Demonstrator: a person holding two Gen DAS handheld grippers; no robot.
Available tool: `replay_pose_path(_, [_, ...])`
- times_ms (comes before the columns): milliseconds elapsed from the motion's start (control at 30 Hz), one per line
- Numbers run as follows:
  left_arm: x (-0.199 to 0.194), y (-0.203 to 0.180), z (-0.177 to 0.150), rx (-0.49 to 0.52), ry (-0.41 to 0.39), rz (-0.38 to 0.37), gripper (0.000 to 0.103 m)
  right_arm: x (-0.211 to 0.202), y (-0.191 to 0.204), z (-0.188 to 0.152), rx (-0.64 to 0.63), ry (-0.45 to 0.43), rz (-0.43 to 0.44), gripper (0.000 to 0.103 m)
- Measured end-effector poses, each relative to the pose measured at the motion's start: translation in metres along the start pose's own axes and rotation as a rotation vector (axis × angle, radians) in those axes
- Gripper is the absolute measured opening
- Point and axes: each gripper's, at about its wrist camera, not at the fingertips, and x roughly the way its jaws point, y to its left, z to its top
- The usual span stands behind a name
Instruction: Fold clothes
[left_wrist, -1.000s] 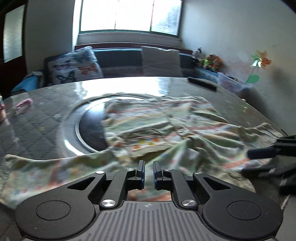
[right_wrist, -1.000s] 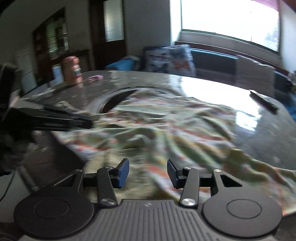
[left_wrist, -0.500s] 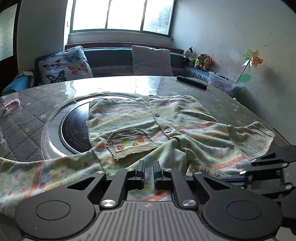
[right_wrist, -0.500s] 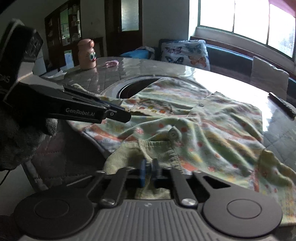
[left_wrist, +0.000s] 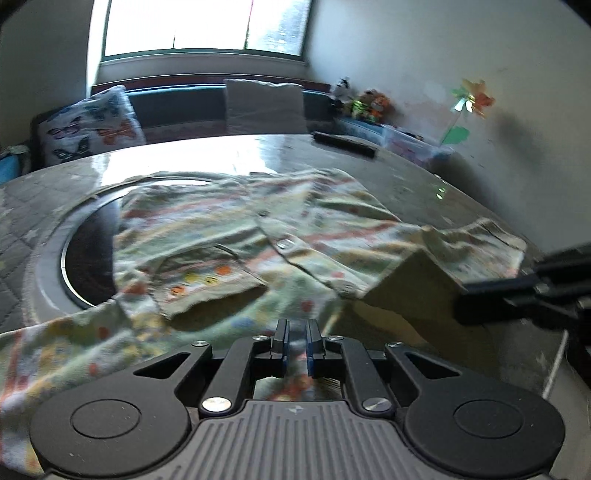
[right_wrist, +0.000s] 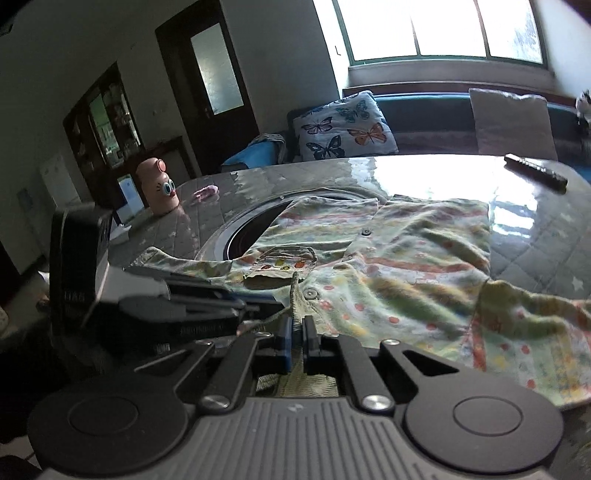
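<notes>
A pale green child's shirt (left_wrist: 236, 236) with orange stripes, dots, buttons and a chest pocket lies spread on the round table, partly over the dark centre ring. It also shows in the right wrist view (right_wrist: 406, 266). My left gripper (left_wrist: 295, 345) is shut on the shirt's near edge. My right gripper (right_wrist: 296, 341) is shut on the ribbed collar edge and lifts it. The right gripper appears at the right of the left wrist view (left_wrist: 517, 291), pulling a raised fold. The left gripper appears at the left of the right wrist view (right_wrist: 147, 302).
The grey quilted table (right_wrist: 535, 251) has a sunken dark ring (left_wrist: 85, 258). A black remote (right_wrist: 535, 171) lies at the far edge. A pink figurine (right_wrist: 159, 190) and a small pink item (right_wrist: 207, 192) stand far left. A sofa with cushions (right_wrist: 343, 127) is behind.
The right gripper went from open to shut on the collar edge and has lifted it. Both grippers raise the near edge, and the shirt's right part now tents up.
</notes>
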Motion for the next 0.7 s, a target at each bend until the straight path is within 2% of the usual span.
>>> replay_pose_path(367, [-0.014, -0.021, -0.02, 0.095, 0.007, -0.077, 0.009, 0.012, 0.008, -0.003, -0.022, 0.026, 0.023, 0.004])
replay_pose_path(533, [-0.022, -0.029, -0.03, 0.107, 0.014, -0.116, 0.009, 0.024, 0.015, -0.008, -0.048, 0.06, 0.038, 0.005])
replay_pose_path(700, [-0.038, -0.029, -0.033, 0.108, -0.001, -0.133, 0.01, 0.033, 0.02, -0.011, -0.064, 0.106, 0.076, 0.01])
